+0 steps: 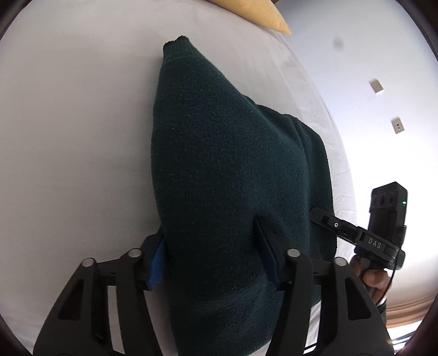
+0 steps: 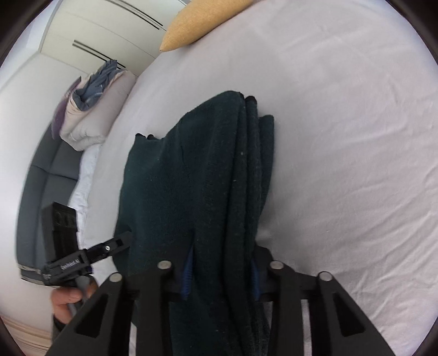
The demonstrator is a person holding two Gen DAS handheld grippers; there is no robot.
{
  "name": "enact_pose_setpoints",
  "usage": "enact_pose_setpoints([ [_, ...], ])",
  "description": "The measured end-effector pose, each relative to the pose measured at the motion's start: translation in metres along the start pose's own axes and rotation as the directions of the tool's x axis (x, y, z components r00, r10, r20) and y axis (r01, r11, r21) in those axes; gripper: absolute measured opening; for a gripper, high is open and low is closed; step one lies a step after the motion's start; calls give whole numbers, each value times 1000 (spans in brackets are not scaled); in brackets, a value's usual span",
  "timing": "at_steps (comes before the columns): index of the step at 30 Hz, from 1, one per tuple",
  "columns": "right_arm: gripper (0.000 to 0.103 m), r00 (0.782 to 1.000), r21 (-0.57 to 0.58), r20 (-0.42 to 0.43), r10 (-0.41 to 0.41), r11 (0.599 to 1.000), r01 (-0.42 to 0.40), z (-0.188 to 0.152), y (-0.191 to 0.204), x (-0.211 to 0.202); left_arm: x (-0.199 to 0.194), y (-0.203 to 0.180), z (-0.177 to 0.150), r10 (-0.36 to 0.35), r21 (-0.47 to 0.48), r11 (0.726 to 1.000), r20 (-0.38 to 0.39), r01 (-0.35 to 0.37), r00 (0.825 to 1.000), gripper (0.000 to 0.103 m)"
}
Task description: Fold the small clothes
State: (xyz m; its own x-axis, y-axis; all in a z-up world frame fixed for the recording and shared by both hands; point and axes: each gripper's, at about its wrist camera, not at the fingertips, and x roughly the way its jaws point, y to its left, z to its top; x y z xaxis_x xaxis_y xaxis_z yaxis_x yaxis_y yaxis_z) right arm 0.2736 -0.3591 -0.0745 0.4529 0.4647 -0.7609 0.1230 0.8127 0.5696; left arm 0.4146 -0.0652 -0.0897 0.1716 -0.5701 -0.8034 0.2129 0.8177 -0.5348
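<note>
Both grippers, left [image 1: 212, 254] and right [image 2: 221, 276], angle downward, clamped on a dark green sweater [image 1: 227, 164] stretching lengthwise toward the bed's [image 2: 342, 137] pillow-end edge.

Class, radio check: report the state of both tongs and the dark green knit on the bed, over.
Left tongs clamped on dark green knit. Right tongs clamped on its bunched edge. Knit partly folded on white bed sheet. Yellow cushion well clear.
</note>
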Motion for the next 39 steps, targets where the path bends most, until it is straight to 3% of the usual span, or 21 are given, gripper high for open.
enact_pose_setpoints([
  [2,28,996,-66,27,-87,994,88,-4,19,-2,-6,-10,-1,30,32,999,11,-30,999,46],
  [5,26,972,-172,83,-221,957,233,-13,51,-8,-17,-20,-7,56,55,997,29,-58,998,40],
  [7,26,961,-211,119,-251,939,272,-20,69,-15,-30,-24,-13,67,65,995,45,-70,997,39],
  [15,25,973,-303,141,-183,927,219,-60,133,-33,-103,-12,-43,140,94,984,131,-153,981,39],
  [21,25,981,-348,133,-138,921,177,-82,181,-20,-150,25,-56,176,72,979,175,-190,969,39],
  [28,25,989,-333,87,-119,932,142,-89,195,18,-149,60,-64,220,61,971,174,-233,960,39],
  [34,25,991,-326,27,-128,937,130,-97,194,52,-131,99,-78,207,16,977,141,-211,968,39],
  [39,27,991,-296,24,-132,946,133,-103,178,68,-126,123,-86,177,11,983,166,-181,970,44],
])
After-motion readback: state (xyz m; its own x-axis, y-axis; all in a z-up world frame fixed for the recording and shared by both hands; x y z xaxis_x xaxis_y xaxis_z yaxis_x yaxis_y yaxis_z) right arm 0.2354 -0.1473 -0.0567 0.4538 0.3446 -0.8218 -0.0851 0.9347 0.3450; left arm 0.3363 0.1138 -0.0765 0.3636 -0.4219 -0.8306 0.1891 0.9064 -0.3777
